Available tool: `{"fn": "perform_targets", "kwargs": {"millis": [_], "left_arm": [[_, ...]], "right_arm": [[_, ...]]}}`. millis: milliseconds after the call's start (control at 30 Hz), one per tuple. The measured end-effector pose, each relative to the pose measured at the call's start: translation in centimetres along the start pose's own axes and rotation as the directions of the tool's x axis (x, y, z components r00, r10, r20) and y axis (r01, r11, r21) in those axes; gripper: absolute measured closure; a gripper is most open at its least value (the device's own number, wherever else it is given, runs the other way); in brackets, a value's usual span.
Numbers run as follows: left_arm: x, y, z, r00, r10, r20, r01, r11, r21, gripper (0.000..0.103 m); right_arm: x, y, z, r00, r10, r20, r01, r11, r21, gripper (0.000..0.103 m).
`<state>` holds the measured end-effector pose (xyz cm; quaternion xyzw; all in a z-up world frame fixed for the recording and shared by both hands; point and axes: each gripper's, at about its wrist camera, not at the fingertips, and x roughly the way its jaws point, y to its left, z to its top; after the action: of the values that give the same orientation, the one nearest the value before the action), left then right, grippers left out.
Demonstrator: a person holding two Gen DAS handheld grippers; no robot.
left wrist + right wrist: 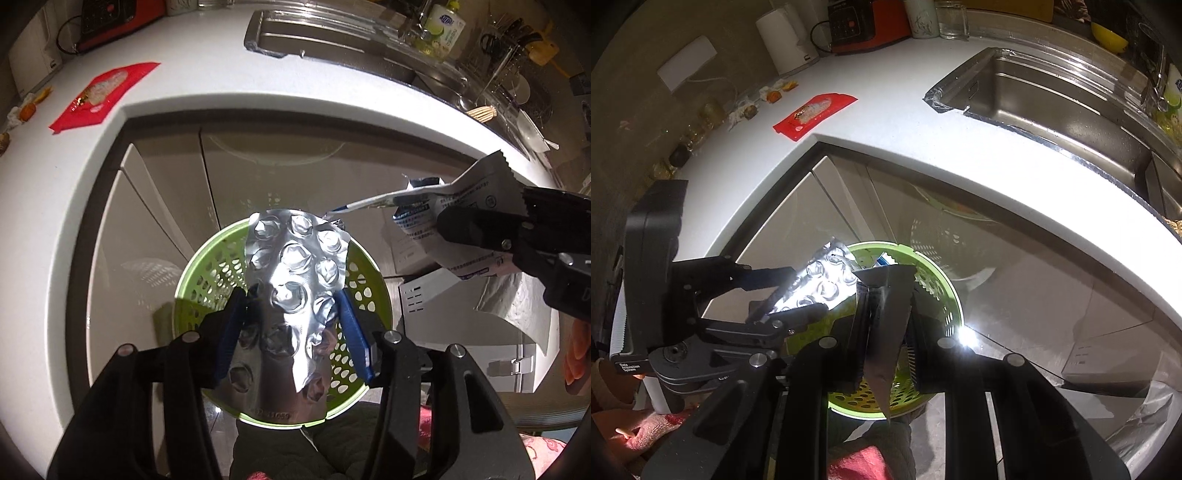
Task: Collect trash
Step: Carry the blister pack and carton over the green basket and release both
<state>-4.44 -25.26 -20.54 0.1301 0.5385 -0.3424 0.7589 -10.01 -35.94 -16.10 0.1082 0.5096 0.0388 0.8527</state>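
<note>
Two hand-held grippers hang above a green perforated basket [364, 295] on the floor, in front of pale cabinet doors under a white counter [207, 77].

The left gripper [291, 325] pinches a crumpled silver blister sheet [291, 266] between its blue pads [352, 332] (the sheet rises past the fingertips, directly over the basket mouth).

The right gripper [886, 332] is pressed together on a folded printed wrapper [886, 306], which runs between the jaws and sticks out at both ends, also over the basket.

On the far counter lies a red packet [812, 114], left of a steel sink [1052, 99].
</note>
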Motion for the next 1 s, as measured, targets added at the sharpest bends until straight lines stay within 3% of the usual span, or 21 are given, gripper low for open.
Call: {"fn": "perform_targets", "kwargs": {"millis": [233, 467, 533, 633, 833, 1000], "left_arm": [[0.0, 0.5, -0.1, 1.000, -0.005, -0.015, 0.005, 1.000, -0.002, 0.051], [-0.4, 1.0, -0.1, 1.000, -0.008, -0.007, 0.008, 1.000, -0.004, 0.040], [-0.6, 1.2, 0.0, 1.000, -0.008, -0.001, 0.008, 1.000, -0.007, 0.032], [-1.1, 1.3, 0.1, 1.000, -0.008, 0.013, 0.008, 1.000, -0.004, 0.031], [-2.5, 2.2, 0.4, 0.999, 0.014, 0.030, -0.013, 1.000, -0.021, 0.027], [-4.7, 2.8, 0.6, 0.994, 0.073, 0.084, -0.071, 0.997, -0.024, 0.022]], "right_arm": [[0.6, -0.1, 0.1, 1.000, -0.002, -0.010, 0.002, 1.000, 0.006, 0.084], [1.1, -0.4, 0.3, 0.999, -0.021, -0.024, 0.021, 1.000, 0.015, 0.084], [1.2, -0.5, 0.3, 0.999, -0.025, -0.028, 0.026, 0.999, 0.020, 0.084], [1.4, -0.5, 0.2, 0.999, -0.027, -0.032, 0.028, 0.999, 0.024, 0.084], [2.0, -0.1, 0.1, 0.999, -0.019, -0.043, 0.020, 1.000, 0.021, 0.083], [3.4, 0.7, -0.1, 0.998, -0.012, -0.067, 0.012, 1.000, -0.006, 0.082]]}}
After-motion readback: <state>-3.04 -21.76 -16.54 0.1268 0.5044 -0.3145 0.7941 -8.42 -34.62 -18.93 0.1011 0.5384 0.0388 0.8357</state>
